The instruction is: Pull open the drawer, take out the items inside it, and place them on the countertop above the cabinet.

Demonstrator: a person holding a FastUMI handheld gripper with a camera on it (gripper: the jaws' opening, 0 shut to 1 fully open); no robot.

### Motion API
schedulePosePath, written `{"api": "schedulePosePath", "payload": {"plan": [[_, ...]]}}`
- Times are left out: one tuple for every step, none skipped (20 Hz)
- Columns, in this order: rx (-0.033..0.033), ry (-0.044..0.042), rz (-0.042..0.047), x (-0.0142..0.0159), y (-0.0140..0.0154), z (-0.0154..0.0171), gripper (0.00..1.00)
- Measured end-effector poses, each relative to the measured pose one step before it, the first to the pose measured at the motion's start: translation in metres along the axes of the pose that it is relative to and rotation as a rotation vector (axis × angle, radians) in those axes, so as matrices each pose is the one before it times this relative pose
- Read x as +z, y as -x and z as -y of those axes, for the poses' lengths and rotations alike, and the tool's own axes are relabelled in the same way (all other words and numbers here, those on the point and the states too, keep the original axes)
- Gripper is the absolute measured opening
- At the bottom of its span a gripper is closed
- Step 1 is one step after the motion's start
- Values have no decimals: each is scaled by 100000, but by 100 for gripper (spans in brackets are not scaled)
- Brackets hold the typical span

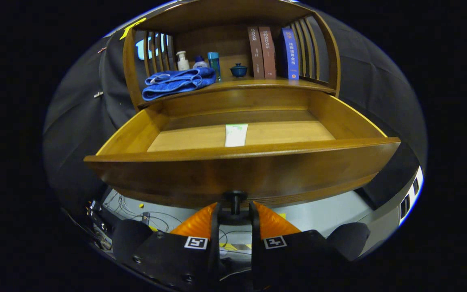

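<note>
The gripper point(235, 211) is sitting nearest, its two fingers point(201, 221) flanking the dark knob point(234, 198) on the drawer front point(241, 174). The knob's stem is standing between the fingertips, but whether both are pressing on it or merely bracketing it, I cannot tell; a thin gap seems to be showing on each side.

Just beyond the fingers the drawer point(136, 134) is standing pulled well out. Inside it, straight ahead and past the front panel, a pale tube point(236, 135) is lying flat on the drawer floor. Farther ahead and higher, the countertop point(266, 84) is carrying a blue towel point(176, 81), small bottles point(183, 61), a little blue pot point(238, 70) and upright books point(266, 52).

The risks, as I judge them: pulling further could bring the drawer off its runners. Lifting toward the tube without first backing off the knob could snag a finger on it. The tube is lying flat, so it could skid from a shallow pinch. The crowded countertop is leaving little free space, so setting down could knock the pot.
</note>
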State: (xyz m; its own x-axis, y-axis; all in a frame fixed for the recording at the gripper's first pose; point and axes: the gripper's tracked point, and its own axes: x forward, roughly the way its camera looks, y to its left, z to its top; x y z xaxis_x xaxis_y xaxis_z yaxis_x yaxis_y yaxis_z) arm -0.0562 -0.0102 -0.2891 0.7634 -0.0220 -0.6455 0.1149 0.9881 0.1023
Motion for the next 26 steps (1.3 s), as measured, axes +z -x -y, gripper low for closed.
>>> {"api": "schedulePosePath", "payload": {"plan": [[147,-530,149,64,28,-26,35],[-90,64,-130,-55,131,-13,35],[-354,585,-442,-107,28,81,35],[-371,428,-512,-39,44,-41,35],[-303,260,-846,-73,242,29,37],[-250,915,-1159,-63,-164,-105,40],[595,717,419,384,644,-190,45],[-85,215,2618,715,709,-49,46],[-581,871,2303,881,1113,40,56],[-543,1002,2032,991,1143,148,66],[-79,726,1580,752,988,-135,76],[205,374,1657,1156,766,-188,86],[751,-229,1862,1411,490,-241,96],[512,-142,1092,1404,79,-185,99],[-166,-699,826,1439,-121,8,99],[1309,-664,-92,1331,-475,-380,99],[1497,-318,-710,1234,-854,-441,100],[166,210,-825,1179,-1014,-84,100],[-116,410,-1988,912,-1138,155,100],[-213,-109,-2480,778,-1353,32,100],[3,-608,-2628,667,-1454,-6,100],[-81,-937,-3237,426,-1516,69,100],[-259,-1000,-3810,156,-1642,164,100],[-348,-984,-4265,18,-1554,184,100],[-520,-828,-4337,-117,-1565,252,100],[-390,-717,-4312,-189,-1351,130,100]]}}
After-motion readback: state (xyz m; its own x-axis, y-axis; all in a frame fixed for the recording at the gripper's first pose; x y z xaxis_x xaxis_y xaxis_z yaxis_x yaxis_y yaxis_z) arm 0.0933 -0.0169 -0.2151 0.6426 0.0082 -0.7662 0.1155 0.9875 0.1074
